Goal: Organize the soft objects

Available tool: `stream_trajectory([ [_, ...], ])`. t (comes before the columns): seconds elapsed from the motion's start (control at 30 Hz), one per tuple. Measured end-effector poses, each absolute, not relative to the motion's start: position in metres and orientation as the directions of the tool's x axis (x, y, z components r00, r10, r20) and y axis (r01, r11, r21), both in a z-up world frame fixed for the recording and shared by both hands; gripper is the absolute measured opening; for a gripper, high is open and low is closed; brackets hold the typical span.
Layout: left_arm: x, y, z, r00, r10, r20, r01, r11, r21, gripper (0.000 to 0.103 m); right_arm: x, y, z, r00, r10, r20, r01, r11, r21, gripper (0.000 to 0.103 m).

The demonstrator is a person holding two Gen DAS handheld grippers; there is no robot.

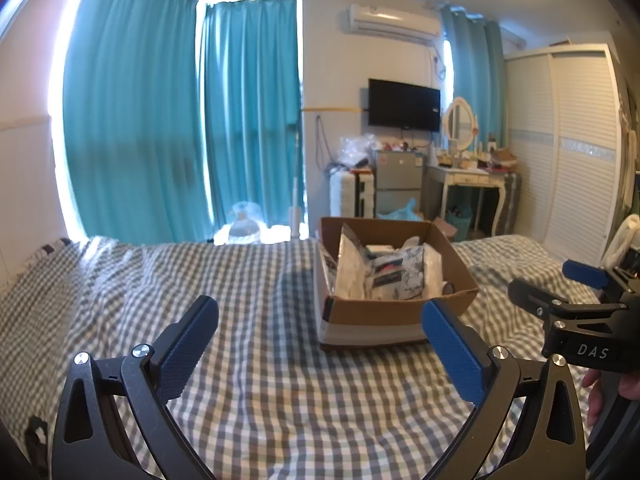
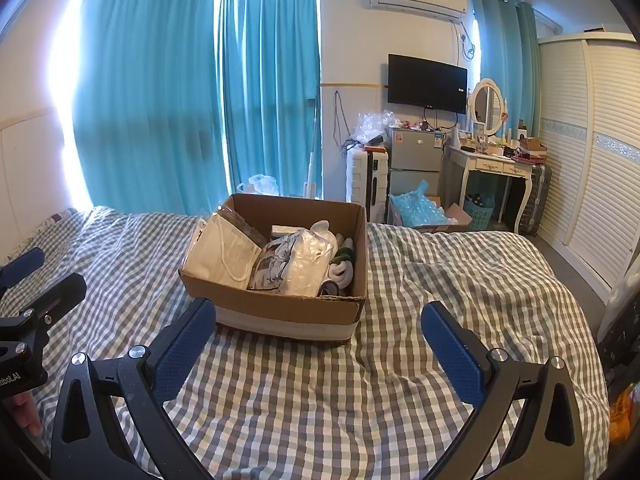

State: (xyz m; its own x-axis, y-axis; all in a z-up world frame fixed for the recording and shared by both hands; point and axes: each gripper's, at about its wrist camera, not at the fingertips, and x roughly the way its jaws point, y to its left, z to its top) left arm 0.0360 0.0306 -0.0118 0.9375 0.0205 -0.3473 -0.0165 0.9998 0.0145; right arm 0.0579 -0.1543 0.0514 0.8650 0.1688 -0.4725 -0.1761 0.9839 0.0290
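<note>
Bedspread (image 2: 440, 288): was grey-and-white gingham check.
Curtains (image 2: 180, 80): were plain teal.
Box (image 2: 280, 308): was brown cardboard, white band at base.
Claw pads (image 2: 180, 344): were blue, dimpled.

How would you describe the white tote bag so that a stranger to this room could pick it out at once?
Find the checked bed, then the open cardboard box on it. The white tote bag leans against the box's left wall, beside a crinkly plastic-wrapped bundle. Alone among its neighbours, it is plain cloth with a rope handle.
</note>
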Motion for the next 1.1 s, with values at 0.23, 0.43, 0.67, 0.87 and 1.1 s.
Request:
stream_trajectory([
  [0.23, 0.0354, 0.0306, -0.0130, 0.938, 0.019, -0.347, -0.015, 1.000, 0.016, 0.103, 0.0582, -0.1511, 0.0498, 0.862, 0.168, -0.479, -0.177, 0.984, 0.026, 0.103],
  [0.43, 0.0346, 0.0298, -0.0135, 0.939, 0.018, -0.345, -0.014, 1.000, 0.013, 0.103, 0.0583, -0.1515, 0.0498, 0.863, 0.167, -0.478, -0.176, 0.984, 0.026, 0.103],
  [0.67, 0.0330, 0.0287, -0.0139, 0.939, 0.020, -0.343, -0.017, 1.000, 0.011, 0.103, 0.0577, -0.1497, 0.0484, 0.863, 0.163, -0.479, -0.171, 0.985, 0.026, 0.103],
  [0.87, 0.0329, 0.0280, -0.0141, 0.938, 0.014, -0.346, -0.013, 1.000, 0.004, 0.103, 0.0584, -0.1478, 0.0460, 0.857, 0.166, -0.489, -0.172, 0.985, 0.033, 0.103],
  [1.1, 0.0340, 0.0284, -0.0153, 0.930, 0.021, -0.367, -0.030, 0.999, -0.017, 0.103, 0.0596, -0.1477, 0.0444, 0.850, 0.171, -0.498, -0.166, 0.985, 0.054, 0.103],
])
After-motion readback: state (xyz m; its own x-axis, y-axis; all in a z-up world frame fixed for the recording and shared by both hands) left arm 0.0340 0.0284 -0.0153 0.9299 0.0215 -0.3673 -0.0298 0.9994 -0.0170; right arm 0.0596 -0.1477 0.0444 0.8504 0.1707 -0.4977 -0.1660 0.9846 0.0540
